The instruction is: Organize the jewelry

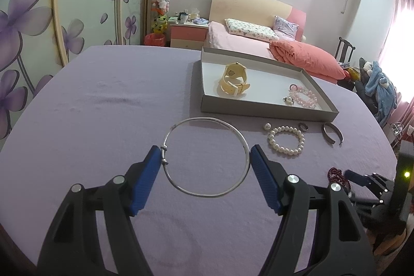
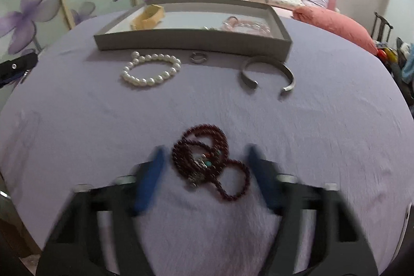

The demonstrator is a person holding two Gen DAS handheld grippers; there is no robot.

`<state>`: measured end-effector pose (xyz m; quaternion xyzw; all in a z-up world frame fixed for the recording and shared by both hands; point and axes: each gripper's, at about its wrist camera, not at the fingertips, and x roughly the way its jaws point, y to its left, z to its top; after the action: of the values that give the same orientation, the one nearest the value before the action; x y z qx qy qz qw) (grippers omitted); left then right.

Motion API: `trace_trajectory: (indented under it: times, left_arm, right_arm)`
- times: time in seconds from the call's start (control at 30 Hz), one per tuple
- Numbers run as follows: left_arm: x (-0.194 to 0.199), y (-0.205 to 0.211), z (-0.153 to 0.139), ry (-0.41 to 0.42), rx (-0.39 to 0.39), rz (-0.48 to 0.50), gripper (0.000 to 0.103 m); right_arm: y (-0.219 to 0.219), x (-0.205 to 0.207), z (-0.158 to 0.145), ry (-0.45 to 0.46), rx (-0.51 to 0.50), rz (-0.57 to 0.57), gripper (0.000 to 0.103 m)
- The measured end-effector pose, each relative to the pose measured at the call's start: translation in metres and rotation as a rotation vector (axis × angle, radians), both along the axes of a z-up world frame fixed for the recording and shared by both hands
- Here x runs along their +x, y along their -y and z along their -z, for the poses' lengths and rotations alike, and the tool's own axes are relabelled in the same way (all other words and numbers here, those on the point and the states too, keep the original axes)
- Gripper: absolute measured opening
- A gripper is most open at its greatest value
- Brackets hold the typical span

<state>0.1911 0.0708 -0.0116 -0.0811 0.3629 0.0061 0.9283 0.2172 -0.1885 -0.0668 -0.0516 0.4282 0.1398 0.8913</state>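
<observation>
In the left wrist view my left gripper (image 1: 205, 154) grips a thin silver bangle (image 1: 207, 157) across its width, both blue pads touching the wire, just above the purple cloth. The grey tray (image 1: 261, 109) behind holds a yellow watch (image 1: 234, 79), a pink bead bracelet (image 1: 304, 96) and a small earring (image 1: 288, 100). In the right wrist view my right gripper (image 2: 204, 159) is open, its pads either side of a dark red bead necklace (image 2: 209, 162) lying on the cloth. A white pearl bracelet (image 2: 151, 70), a ring (image 2: 198, 57) and a silver cuff (image 2: 269, 75) lie before the tray (image 2: 191, 42).
The table is round and draped in purple cloth (image 1: 103, 107), its edge curving away on all sides. A loose pearl (image 1: 267, 126) lies by the pearl bracelet (image 1: 286, 140). A bed (image 1: 258, 40) and a wardrobe stand behind the table.
</observation>
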Motion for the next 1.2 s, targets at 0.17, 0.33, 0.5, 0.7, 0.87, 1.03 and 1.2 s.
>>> trace_trajectory:
  times: [0.17,0.33,0.5,0.7,0.87,1.03,1.2]
  left_arm:
    - [0.000,0.000,0.001,-0.004,0.000,0.000,0.069]
    - [-0.004,0.000,0.001,-0.002,0.000,0.003,0.069]
    - [-0.012,0.002,-0.001,0.008,-0.006,0.007,0.069]
    - [-0.020,0.003,-0.008,0.023,-0.007,0.012,0.069]
    - [-0.028,0.006,-0.014,0.038,-0.008,0.017,0.069]
    - [-0.034,0.010,-0.016,0.043,-0.010,0.026,0.069]
    - [-0.041,0.013,-0.018,0.040,-0.014,0.036,0.069]
  right_arm:
    - [0.003,-0.003,-0.002,-0.013,0.000,-0.005,0.016]
    - [0.018,-0.015,-0.008,0.005,0.070,0.018,0.009]
    - [0.035,-0.024,-0.033,0.078,0.145,0.048,0.009]
    - [0.042,-0.035,-0.077,0.197,0.229,0.040,0.009]
    - [0.039,-0.041,-0.100,0.268,0.258,0.029,0.009]
    - [0.039,-0.047,-0.106,0.292,0.276,0.024,0.009]
    - [0.042,-0.053,-0.105,0.295,0.288,0.024,0.009]
